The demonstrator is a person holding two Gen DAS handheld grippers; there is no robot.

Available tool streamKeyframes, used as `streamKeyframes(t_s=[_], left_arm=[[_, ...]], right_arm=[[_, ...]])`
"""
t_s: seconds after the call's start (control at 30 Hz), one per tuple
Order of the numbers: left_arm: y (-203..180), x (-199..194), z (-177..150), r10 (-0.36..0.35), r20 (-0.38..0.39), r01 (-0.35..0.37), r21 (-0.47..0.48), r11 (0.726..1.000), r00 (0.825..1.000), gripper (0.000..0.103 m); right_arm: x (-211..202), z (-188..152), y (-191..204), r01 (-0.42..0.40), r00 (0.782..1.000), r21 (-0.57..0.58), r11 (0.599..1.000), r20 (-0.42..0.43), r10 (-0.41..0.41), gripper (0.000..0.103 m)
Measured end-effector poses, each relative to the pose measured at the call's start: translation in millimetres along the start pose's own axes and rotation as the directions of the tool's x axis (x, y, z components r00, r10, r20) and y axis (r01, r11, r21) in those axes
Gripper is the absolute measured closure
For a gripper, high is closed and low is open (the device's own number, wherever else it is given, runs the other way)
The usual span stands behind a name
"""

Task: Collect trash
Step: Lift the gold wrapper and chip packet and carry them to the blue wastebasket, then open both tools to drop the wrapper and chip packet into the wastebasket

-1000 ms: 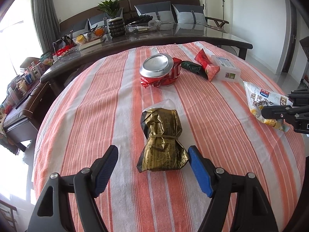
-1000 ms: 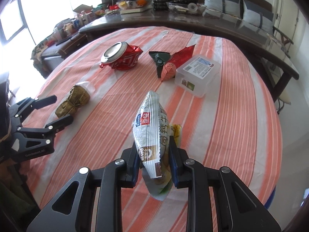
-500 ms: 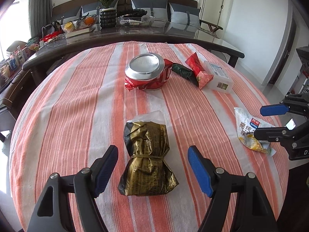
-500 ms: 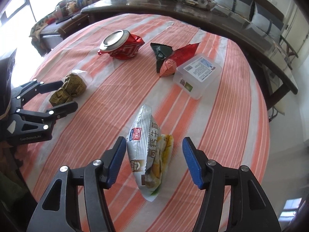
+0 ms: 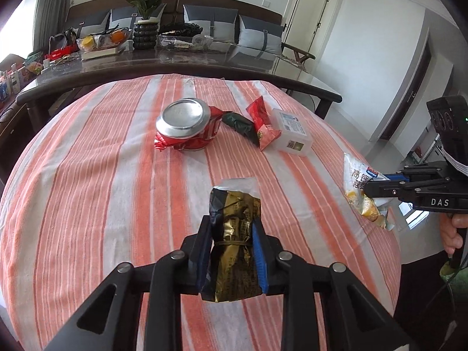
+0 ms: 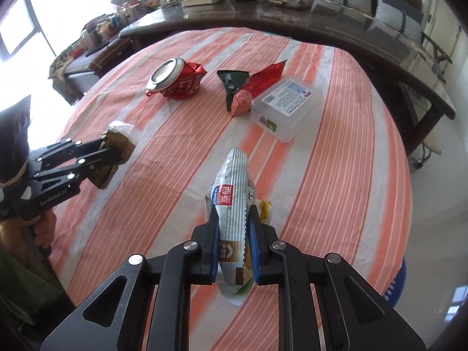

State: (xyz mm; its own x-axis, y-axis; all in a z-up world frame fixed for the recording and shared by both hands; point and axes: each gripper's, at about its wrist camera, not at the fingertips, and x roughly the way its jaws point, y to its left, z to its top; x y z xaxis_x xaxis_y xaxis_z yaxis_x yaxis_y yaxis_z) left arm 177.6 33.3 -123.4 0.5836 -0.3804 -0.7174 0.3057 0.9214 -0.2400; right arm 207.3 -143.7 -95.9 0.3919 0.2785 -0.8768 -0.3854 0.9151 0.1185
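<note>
Gold wrapper (image 5: pixel 232 245) pinched at tied waist in left gripper (image 5: pixel 231 253), just off bench (image 5: pixel 87 193). Snack bag (image 6: pixel 232 225) clamped mid-body in right gripper (image 6: pixel 234 242). Both likely light, crinkly, slippery; hold the bunched middle. Crushed can (image 5: pixel 185 127) well ahead.

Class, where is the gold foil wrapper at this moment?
The gold foil wrapper sits clamped in the left gripper jaws, at the near edge of the striped tablecloth, nearer than the crushed red can.
</note>
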Motion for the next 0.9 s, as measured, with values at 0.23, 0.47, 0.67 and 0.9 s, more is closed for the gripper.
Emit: streamKeyframes(t_s=[0.23,0.47,0.67,0.9], left_arm=[[-92,18,22,-0.173,-0.038,0.175,0.056,0.983,0.984,0.077],[-220,66,43,-0.31,-0.135,0.328,0.143,0.934,0.941,0.077],[-306,133,44,-0.356,-0.249,0.397,0.14,0.907,0.901,0.077],[-364,216,32,-0.319,-0.348,0.388,0.15,0.909,0.882,0.076]], right_arm=[[-50,-26,-78,-0.024,0.995,0.185,0.982,0.095,0.006,0.087],[-94,-77,-182,0.077,0.985,0.366,0.928,0.116,-0.127,0.087],[-95,-129,-259,0.138,0.98,0.506,0.851,0.058,-0.193,0.087],[-65,-171,-323,0.14,0.982,0.628,0.766,0.009,-0.187,0.087]])
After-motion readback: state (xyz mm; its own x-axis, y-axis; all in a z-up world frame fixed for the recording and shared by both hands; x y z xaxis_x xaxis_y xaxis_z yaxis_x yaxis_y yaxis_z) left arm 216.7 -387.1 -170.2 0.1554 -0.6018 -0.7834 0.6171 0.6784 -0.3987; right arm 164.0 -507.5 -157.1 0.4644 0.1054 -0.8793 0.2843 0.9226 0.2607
